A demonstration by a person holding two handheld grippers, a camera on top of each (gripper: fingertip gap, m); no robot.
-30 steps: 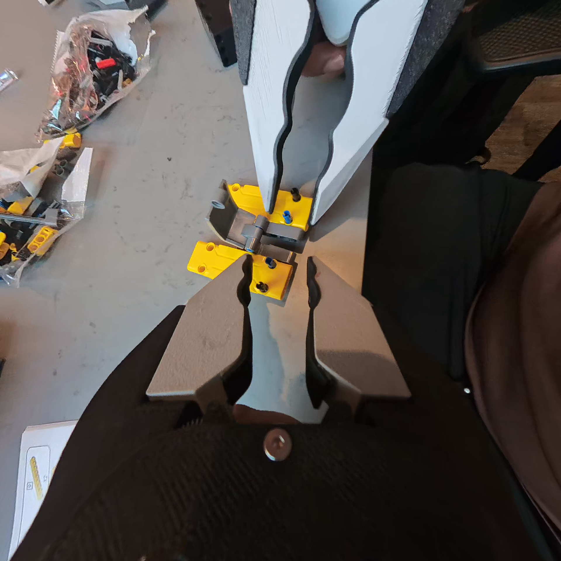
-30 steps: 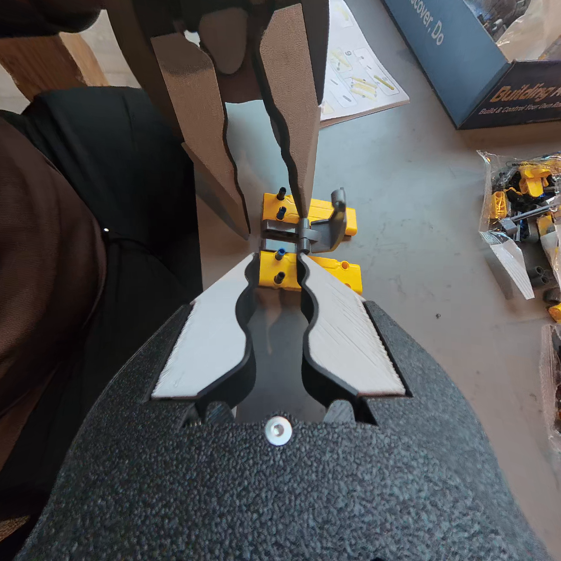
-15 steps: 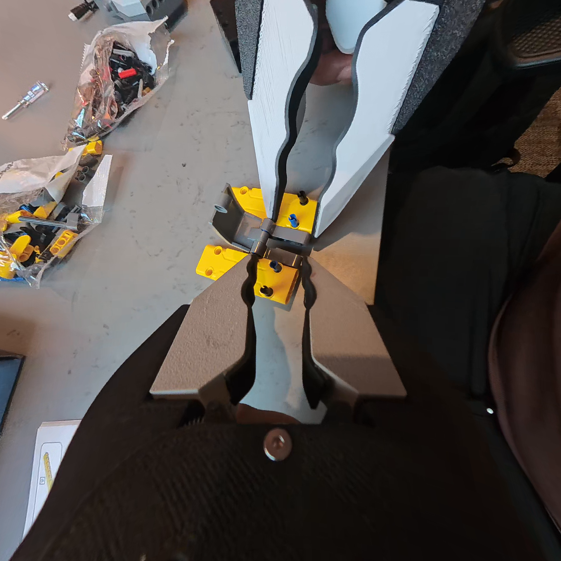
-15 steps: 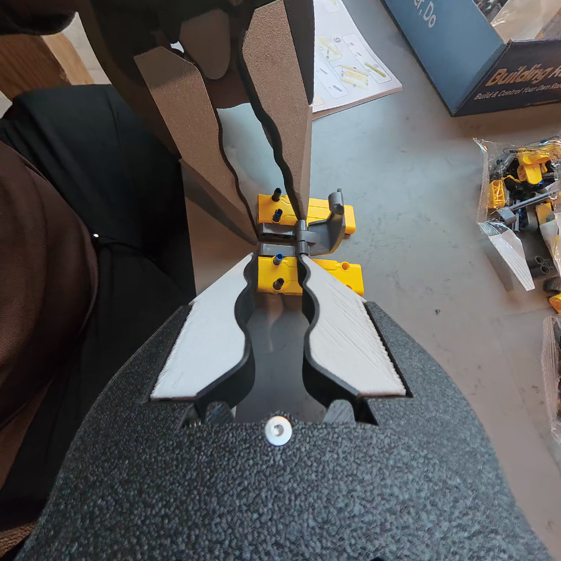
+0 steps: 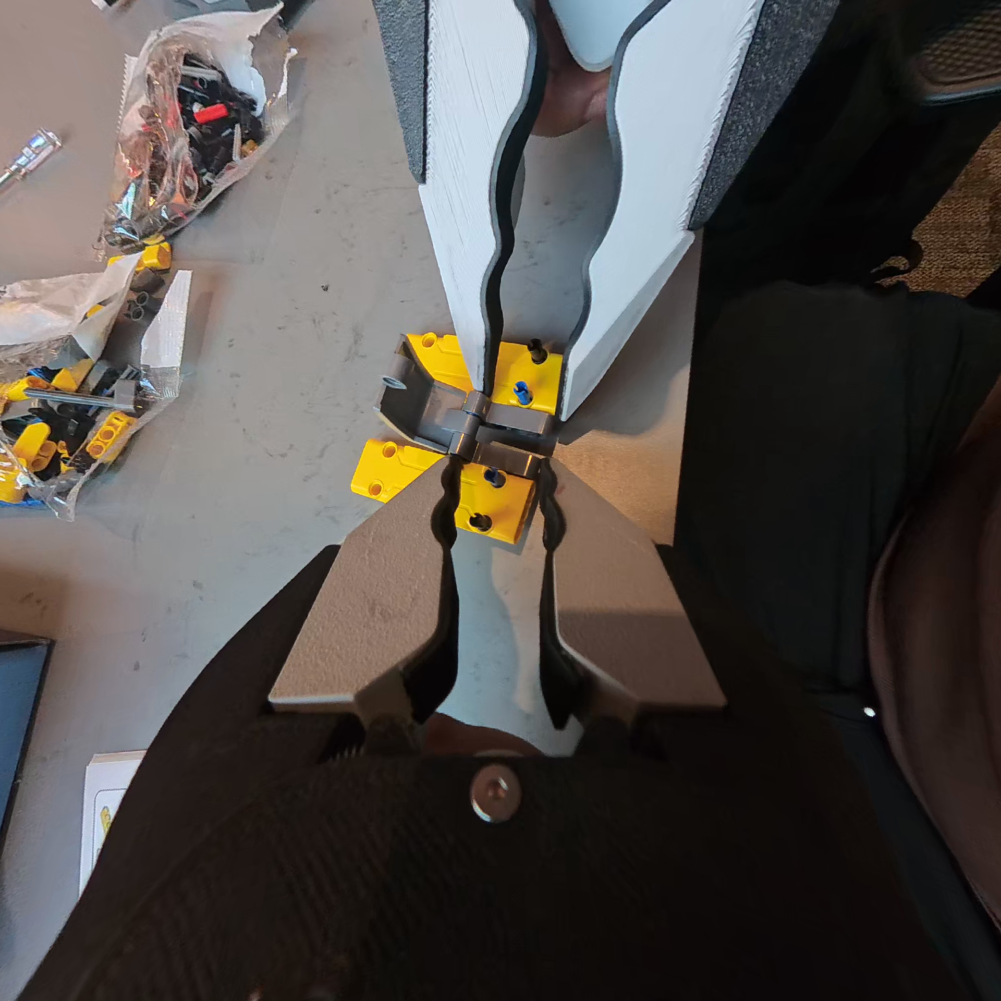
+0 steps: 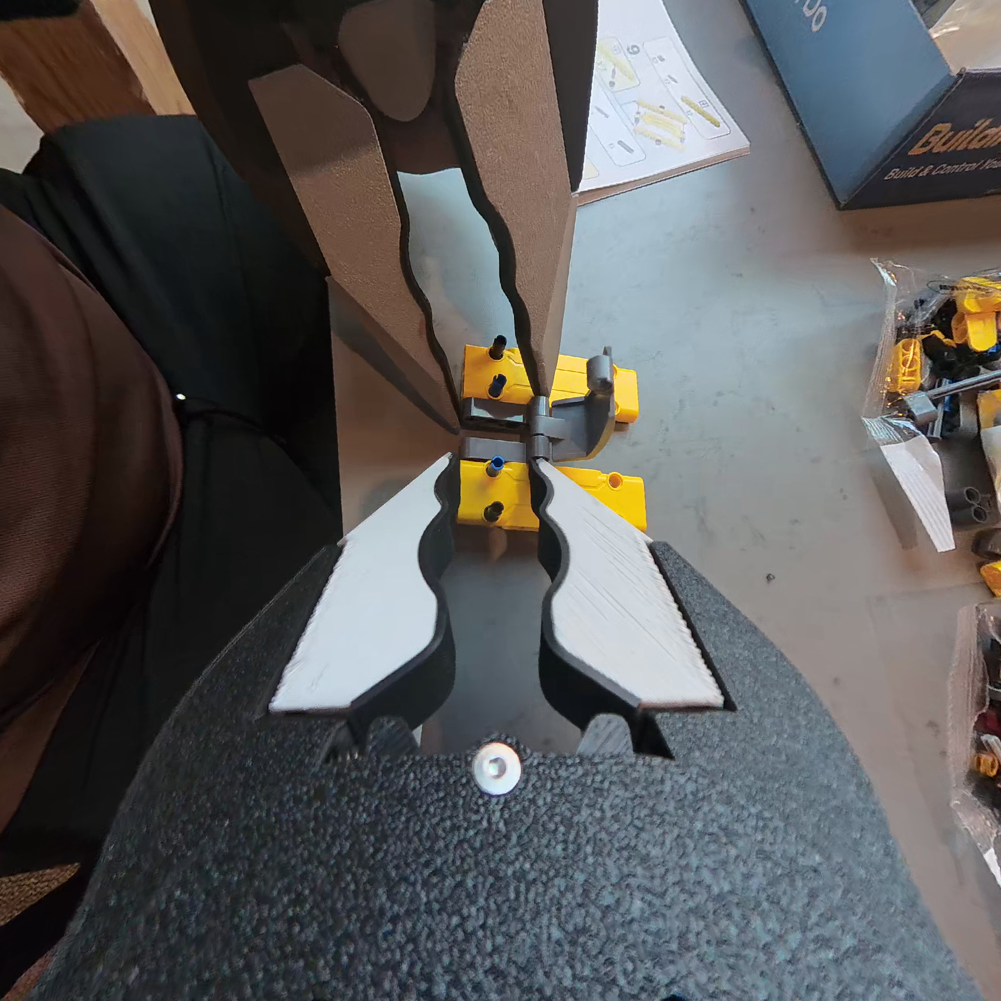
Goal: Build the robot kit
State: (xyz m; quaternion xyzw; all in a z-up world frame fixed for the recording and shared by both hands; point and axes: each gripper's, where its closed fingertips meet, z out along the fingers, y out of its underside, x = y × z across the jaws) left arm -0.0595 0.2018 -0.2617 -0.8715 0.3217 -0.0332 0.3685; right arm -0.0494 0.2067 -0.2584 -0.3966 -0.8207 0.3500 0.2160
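In the left wrist view we saw our left gripper (image 5: 495, 476) with its grey fingers (image 5: 379, 590) set on either side of one end of the nearer yellow block (image 5: 487, 501), touching or nearly touching its sides; whether they pinched it we could not tell. The brick assembly (image 5: 466, 428), two yellow blocks joined by grey hinged pieces, lay on the grey bench (image 5: 303, 336) close to its right edge, beyond which sat a person in dark clothing (image 5: 812, 487). Opposite us the white-fingered right gripper (image 5: 522, 379) straddled the farther yellow block (image 5: 520, 368). The bench was open to the left of the assembly. Farther left lay two torn clear bags (image 5: 184, 124) holding small black, yellow and red parts, and a metal pin (image 5: 30, 154). A booklet corner (image 5: 108, 801) showed at lower left.

In the right wrist view our right gripper (image 6: 493, 466) had its white fingers (image 6: 606, 569) apart around the nearer yellow block (image 6: 552, 495), their tips at the grey hinged pieces (image 6: 541, 428); a firm grasp we could not confirm. The left gripper came in from above, hemming the assembly between both tools. The bench edge ran just left of the assembly. To the right lay bare bench, then bags of parts (image 6: 931, 379), with an instruction sheet (image 6: 650, 108) and a blue box (image 6: 866, 97) beyond.
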